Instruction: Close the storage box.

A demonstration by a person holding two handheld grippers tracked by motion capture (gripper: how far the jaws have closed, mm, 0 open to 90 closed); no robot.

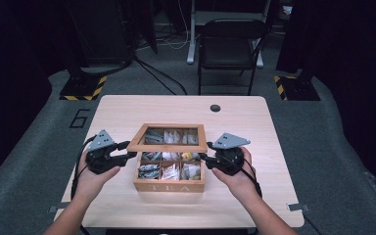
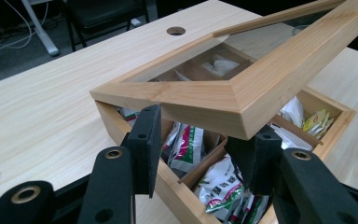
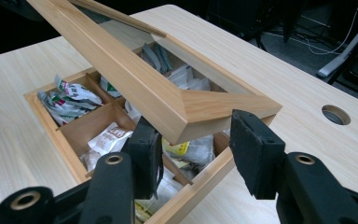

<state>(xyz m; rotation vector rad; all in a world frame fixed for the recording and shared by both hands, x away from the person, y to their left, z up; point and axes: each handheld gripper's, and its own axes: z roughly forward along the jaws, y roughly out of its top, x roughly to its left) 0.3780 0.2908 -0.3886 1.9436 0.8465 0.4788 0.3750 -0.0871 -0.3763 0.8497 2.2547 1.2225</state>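
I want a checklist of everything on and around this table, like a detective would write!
Surface: pale wooden table with a round hole near its far edge.
Job's things: wooden tea box with packets in its compartments; its glass-paned lid is raised, tilted up at the front.
Clutter: nothing seen.
Grippers: left gripper open, jaws astride the lid's left front corner; right gripper open, jaws astride the right front corner.
Cables: a black cable trails from the left gripper; more cables on the floor.
Surroundings: black chair behind the table, grey floor, striped stand bases.
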